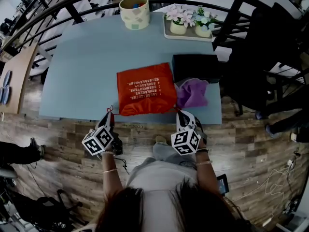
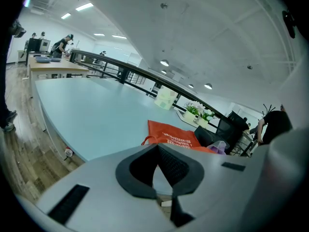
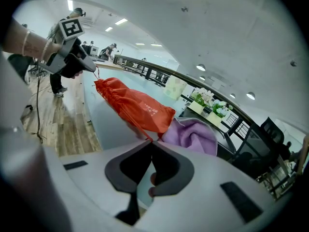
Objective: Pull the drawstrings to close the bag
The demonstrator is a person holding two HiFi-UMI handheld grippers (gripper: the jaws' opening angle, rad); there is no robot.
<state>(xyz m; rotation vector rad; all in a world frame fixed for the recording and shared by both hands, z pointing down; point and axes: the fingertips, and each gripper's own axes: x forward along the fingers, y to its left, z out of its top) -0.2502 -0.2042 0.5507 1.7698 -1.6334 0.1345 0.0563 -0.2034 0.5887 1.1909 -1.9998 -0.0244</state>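
Bag (image 1: 146, 88): one, orange, thin crinkled fabric, roughly square, with white print on top. It lies flat on the table ahead of both my jaws and between them, and its near hem is puckered.
Cords: two thin red strings. I count one at each near corner of the bag.
Left gripper (image 2: 156, 147): my jaws are pressed together, the dark ribbed pads meeting at the tips. They nip the left cord (image 2: 145, 139), whose loop shows just past the tips.
Right gripper (image 3: 150, 142): these jaws are closed too. The right cord (image 3: 139, 127) runs taut from the bag straight into the pinch.
Cloth (image 1: 192, 93): one, purple, soft and rumpled, just ahead of my right jaws and touching the bag's right side.
Box (image 1: 195, 66): one, black, rectangular, hard-edged, beyond the cloth.
Table (image 1: 87, 66): one, pale blue, smooth and matte.
Far side: one round patterned tub (image 1: 134, 12) and one flat tray (image 1: 189, 36) bearing two flower pots (image 1: 178, 27), all well ahead of both jaws.
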